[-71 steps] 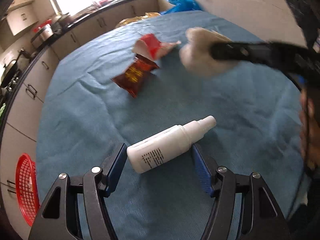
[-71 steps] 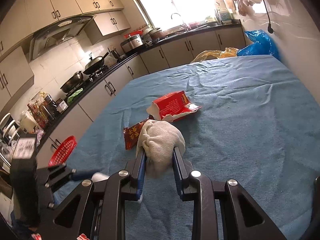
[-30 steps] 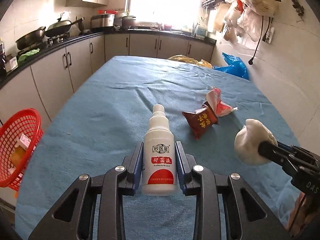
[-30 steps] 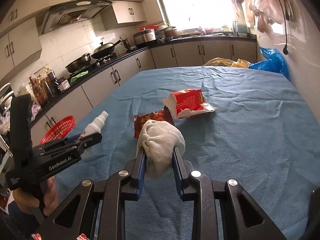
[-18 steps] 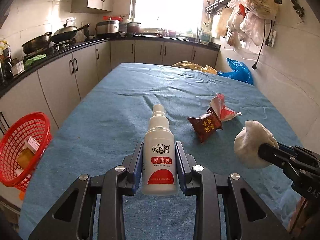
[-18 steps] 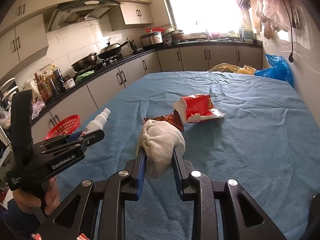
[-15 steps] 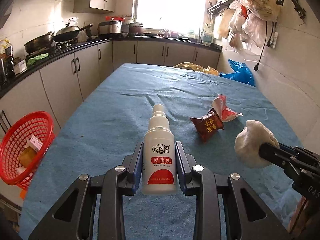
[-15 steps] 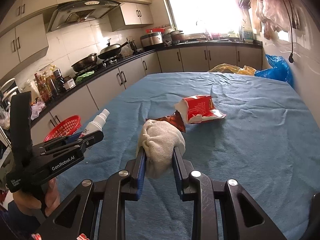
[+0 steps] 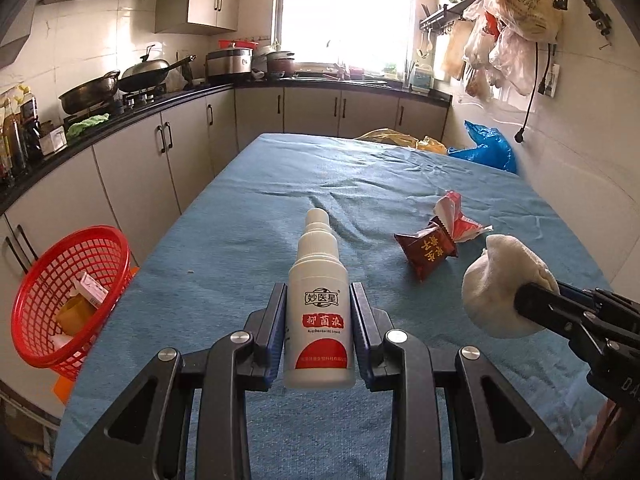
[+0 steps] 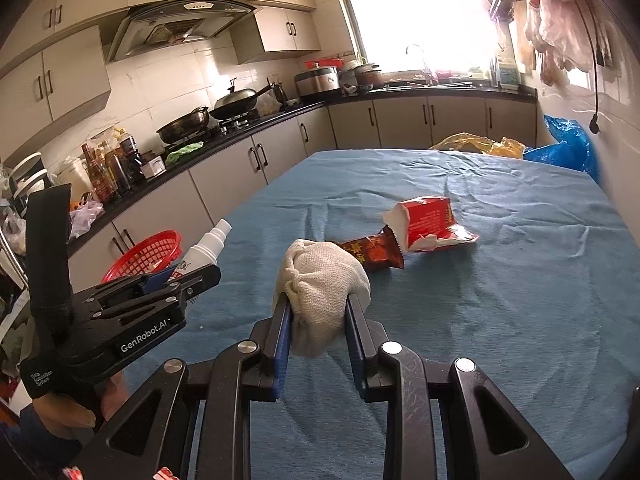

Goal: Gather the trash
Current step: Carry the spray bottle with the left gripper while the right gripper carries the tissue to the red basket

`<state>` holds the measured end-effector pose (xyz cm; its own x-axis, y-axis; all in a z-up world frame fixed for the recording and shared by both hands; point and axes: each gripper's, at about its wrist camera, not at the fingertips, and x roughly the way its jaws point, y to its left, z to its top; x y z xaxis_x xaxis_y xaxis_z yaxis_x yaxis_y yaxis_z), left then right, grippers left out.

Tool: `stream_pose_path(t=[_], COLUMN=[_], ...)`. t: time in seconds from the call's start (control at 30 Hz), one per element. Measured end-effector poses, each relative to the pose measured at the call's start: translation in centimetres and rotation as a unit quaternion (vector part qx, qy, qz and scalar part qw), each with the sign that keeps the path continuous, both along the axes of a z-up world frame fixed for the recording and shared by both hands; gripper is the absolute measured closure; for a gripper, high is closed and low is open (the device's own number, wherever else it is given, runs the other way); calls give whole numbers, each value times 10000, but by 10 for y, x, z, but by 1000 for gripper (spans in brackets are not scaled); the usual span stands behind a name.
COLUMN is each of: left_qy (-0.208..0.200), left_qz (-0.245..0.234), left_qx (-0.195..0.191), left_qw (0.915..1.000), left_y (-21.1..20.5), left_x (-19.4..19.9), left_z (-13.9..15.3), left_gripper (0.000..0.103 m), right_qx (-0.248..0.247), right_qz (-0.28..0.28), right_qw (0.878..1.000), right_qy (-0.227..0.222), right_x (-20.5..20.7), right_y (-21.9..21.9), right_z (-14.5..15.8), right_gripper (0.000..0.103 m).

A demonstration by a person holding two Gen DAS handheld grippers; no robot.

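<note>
Aloft, white spray bottle clamped in left gripper, balled cloth in right gripper.

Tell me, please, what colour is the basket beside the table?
Red basket, clearest in the left wrist view.

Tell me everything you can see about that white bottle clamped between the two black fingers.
The white spray bottle is smooth plastic with a narrower white cap on top. Its label carries a logo with Chinese characters, red Chinese lettering and a red patch below. It points away from the camera, gripped on both sides by the left gripper above the blue tablecloth. Nothing else touches it.
</note>
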<state>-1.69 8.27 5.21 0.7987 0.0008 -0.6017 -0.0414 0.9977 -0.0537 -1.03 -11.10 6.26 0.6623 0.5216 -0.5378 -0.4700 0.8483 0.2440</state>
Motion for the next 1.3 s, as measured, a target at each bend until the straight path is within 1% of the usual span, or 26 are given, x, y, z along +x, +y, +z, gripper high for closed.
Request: stream_pose_path(t=[0.47,1.0,1.17,1.3], left_qy=[-89,-267,-316,-347], left_qz=[74,403,520,643], left_qx=[-38,-268,-350,-420], left_qw=[9999,9985,9975,9964], left_y=[10,49,63,77], left_x=[-12,-33,-39,-44], left_z=[10,21,23,23], left_gripper=[74,74,74,74], right_qx=[-53,-257,-342,-412], right_qz=[165,454,582,700], right_qw=[9998,9986,9977,9967], right_qy=[45,32,60,-1], right_x=[-8,-20,-20,-23], right_y=[15,56,74,91], right_z=[3,13,16,21], right_gripper=[75,75,75,75])
